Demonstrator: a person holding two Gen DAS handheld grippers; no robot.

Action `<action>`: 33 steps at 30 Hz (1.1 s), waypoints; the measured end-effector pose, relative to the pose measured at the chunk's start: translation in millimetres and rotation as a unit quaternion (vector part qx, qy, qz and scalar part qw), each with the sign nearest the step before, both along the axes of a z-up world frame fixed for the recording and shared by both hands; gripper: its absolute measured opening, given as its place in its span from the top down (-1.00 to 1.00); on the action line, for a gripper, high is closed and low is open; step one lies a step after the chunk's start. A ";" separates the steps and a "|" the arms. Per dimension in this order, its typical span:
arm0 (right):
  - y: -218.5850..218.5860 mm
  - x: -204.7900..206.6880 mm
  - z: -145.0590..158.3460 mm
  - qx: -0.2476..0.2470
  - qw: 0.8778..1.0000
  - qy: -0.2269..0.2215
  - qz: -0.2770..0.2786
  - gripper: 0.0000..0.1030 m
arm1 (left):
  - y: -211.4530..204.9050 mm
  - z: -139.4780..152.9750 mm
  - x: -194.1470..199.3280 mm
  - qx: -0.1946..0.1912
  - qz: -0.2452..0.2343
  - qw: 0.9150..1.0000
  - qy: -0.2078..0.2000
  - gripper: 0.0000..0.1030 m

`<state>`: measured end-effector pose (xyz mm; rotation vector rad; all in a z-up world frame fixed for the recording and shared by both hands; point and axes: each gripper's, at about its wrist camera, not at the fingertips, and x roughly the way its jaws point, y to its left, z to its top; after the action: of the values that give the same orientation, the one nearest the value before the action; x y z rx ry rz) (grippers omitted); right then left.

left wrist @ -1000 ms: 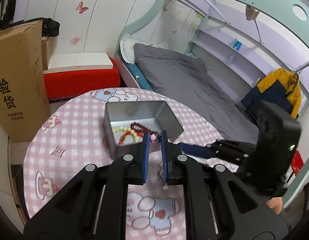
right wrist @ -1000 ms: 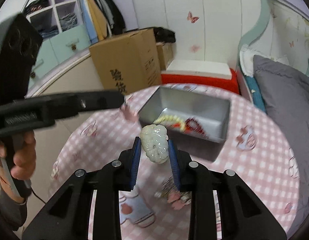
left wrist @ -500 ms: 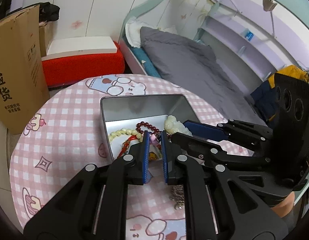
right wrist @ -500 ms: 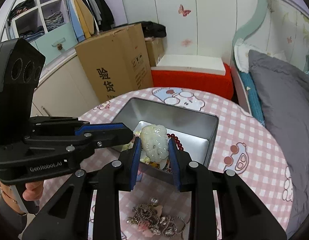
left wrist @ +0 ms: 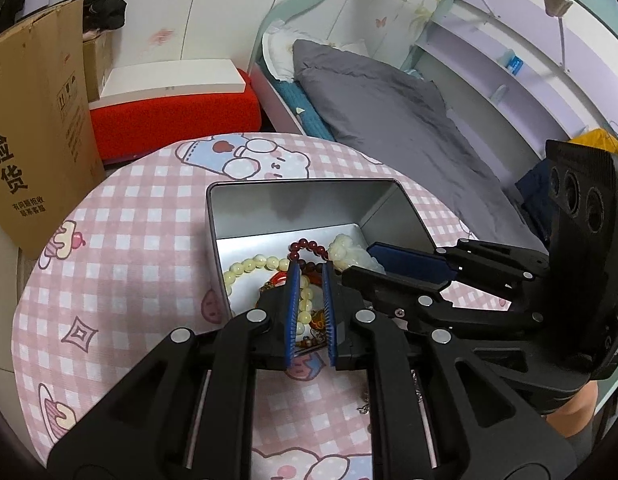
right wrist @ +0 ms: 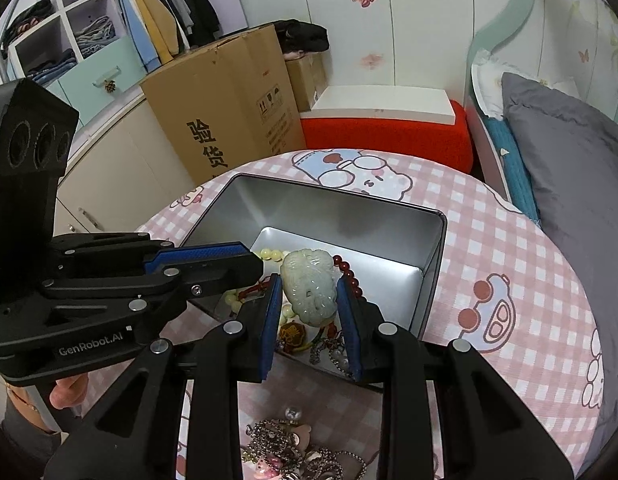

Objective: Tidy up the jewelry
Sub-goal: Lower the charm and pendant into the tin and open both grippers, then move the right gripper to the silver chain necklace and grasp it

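Right wrist view: a pale jade pendant (right wrist: 311,286) is clamped between the right gripper (right wrist: 311,312) fingers above the metal tin (right wrist: 433,248). Left gripper (left wrist: 309,308) fingers are narrowly parted, empty. Release is best made low inside the tin.

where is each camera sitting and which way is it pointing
Left wrist: on the left hand-held gripper, looking forward and down into the metal tin; its own fingers and the right hand-held gripper show.
Right wrist: on the right hand-held gripper, looking into the same tin from the other side; its fingers clamp the jade pendant, and the left gripper shows.
Shared: tin, pendant, cardboard box, bed.
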<state>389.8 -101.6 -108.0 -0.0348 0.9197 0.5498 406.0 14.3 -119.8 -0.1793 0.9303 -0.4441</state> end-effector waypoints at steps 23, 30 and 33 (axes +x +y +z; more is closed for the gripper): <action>-27.8 -38.3 43.4 0.040 0.998 -0.034 -0.042 0.46 | -1.3 27.6 -48.4 -0.011 -0.014 1.000 -0.021 0.76; -44.9 -82.1 32.4 0.035 0.997 -0.033 -0.054 0.33 | -8.3 21.5 -87.3 0.002 -0.030 0.999 -0.036 -0.27; -51.8 -101.2 18.9 0.020 0.997 -0.035 -0.063 0.32 | -13.8 14.6 -103.5 0.007 -0.033 0.998 -0.051 -0.30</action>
<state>288.7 -153.4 -89.1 0.0398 0.8365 0.4477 302.4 0.5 -105.2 -0.1115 0.8402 -0.5037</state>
